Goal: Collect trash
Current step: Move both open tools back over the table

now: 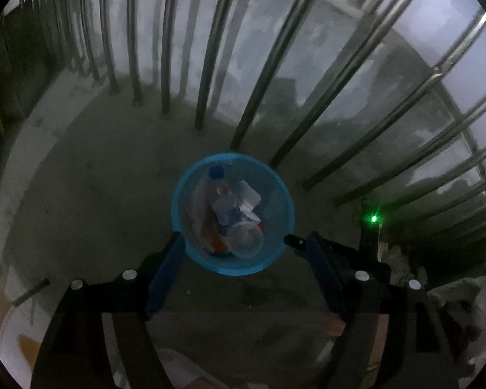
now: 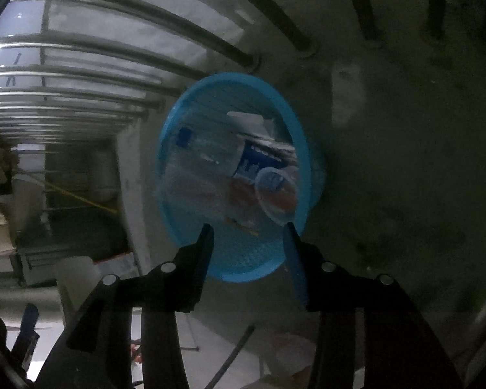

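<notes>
The blue bin [image 1: 272, 259] stands on the concrete floor [image 1: 97, 194] near the railing [image 1: 210, 64], straight ahead between both tongs. The left gripper [image 1: 231, 238] and right gripper [image 2: 248, 227] are spread wide, holding nothing; the right one seems nearer, though dim light makes this uncertain.

Left hand-held gripper [image 1: 231, 240] points downward, jaws spread wide; right hand-held gripper [image 2: 248, 227] likewise parted, seemingly empty in the dim light.

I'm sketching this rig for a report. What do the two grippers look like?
Both look alike: the left gripper and right gripper have black angular linkage arms with round silvery rivets, ending in flat blue fingers. No sleeves or markings show.
</notes>
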{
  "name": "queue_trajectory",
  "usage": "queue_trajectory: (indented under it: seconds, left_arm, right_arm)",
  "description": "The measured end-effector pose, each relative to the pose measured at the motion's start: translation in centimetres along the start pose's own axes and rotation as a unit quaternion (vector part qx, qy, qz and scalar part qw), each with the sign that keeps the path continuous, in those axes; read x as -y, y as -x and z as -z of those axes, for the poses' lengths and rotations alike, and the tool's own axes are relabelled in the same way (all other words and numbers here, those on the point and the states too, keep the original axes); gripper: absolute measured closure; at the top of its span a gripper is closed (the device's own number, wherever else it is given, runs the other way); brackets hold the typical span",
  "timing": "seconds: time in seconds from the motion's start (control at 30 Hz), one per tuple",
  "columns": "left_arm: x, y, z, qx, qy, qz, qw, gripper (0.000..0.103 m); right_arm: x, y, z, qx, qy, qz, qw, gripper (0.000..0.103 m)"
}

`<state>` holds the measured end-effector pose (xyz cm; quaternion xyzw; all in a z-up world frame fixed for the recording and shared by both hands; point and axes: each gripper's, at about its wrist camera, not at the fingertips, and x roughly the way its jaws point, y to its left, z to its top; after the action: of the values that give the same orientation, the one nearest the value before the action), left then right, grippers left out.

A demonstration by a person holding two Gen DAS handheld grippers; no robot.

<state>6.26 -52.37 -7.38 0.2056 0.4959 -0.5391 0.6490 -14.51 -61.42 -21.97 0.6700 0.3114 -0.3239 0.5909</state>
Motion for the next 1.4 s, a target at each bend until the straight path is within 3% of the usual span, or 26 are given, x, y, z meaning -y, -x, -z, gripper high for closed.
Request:
queue_trajectory:
  seconds: [0.1,0.3,0.4,0.63,0.93,1.2,1.3,1.4]
  left_arm:
    - [-0.1,2.5,0.7,0.022,0.002,0.009,0.9997,0.027]
    - [0.2,8.0,3.2,0.082,-0.011,0.018,0.9964,0.023]
    - [0.0,9.6,5.4,0.088,-0.019,-0.006,0.9959,0.023]
    - [-2.1,15.3,12.1,0.117,0.010,-0.032,0.9926,0.023]
    - [-6.5,22.3,22.1,0.180,0.094,-0.103,0.9738,0.017]
    - [-11.1,25.6,29.2,0.209,0.192,-0.140,0.9487,0.017]
    - [-12.5,27.0,31.4,0.224,0.226,-0.147,0.9366,0.017]
    - [-14.3,28.4,33.5,0.243,0.252,-0.157,0.9235,0.017]
  right_arm:
    - [0.2,1.5,0.7,0.010,0.006,-0.005,1.000,0.058]
    - [-1.3,4.1,2.3,0.024,0.045,0.008,0.999,0.044]
    - [-3.1,5.0,3.8,0.022,0.082,0.022,0.996,0.039]
    - [-7.8,7.4,8.0,0.047,0.201,0.064,0.976,0.025]
    - [-13.9,9.9,13.7,0.100,0.337,0.103,0.930,0.008]
    - [-19.1,10.3,18.8,0.134,0.426,0.129,0.885,0.008]
    - [-20.7,10.4,21.1,0.150,0.469,0.136,0.860,0.008]
    - [-22.6,10.3,24.1,0.165,0.523,0.140,0.824,0.008]
